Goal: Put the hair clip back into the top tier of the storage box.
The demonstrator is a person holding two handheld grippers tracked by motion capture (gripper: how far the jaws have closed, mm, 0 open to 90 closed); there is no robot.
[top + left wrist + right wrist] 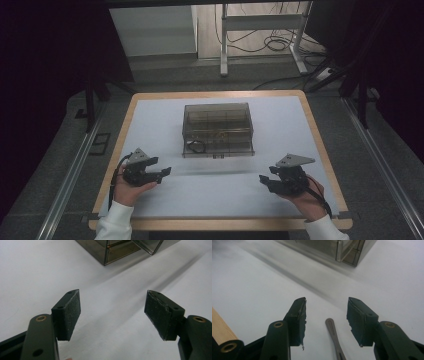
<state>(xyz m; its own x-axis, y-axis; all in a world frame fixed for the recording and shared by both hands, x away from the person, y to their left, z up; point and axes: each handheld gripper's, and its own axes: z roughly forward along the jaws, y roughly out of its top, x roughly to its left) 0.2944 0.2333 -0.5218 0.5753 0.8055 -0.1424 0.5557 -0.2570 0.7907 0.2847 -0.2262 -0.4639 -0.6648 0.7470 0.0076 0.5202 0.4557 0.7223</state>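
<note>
On the white table, a smoked clear lidded box sits centred, well apart from both grippers. Left gripper jaws stand wide, empty. Right gripper jaws gape over a grey flat tool, untouched.

We take this for a lab or test room set up for recording: a wood-edged table under a white sheet stands on grey carpet, with long metal floor rails running along both sides, dark black curtains closing in the space, and the white metal legs of a desk frame over loose black cables behind
</note>
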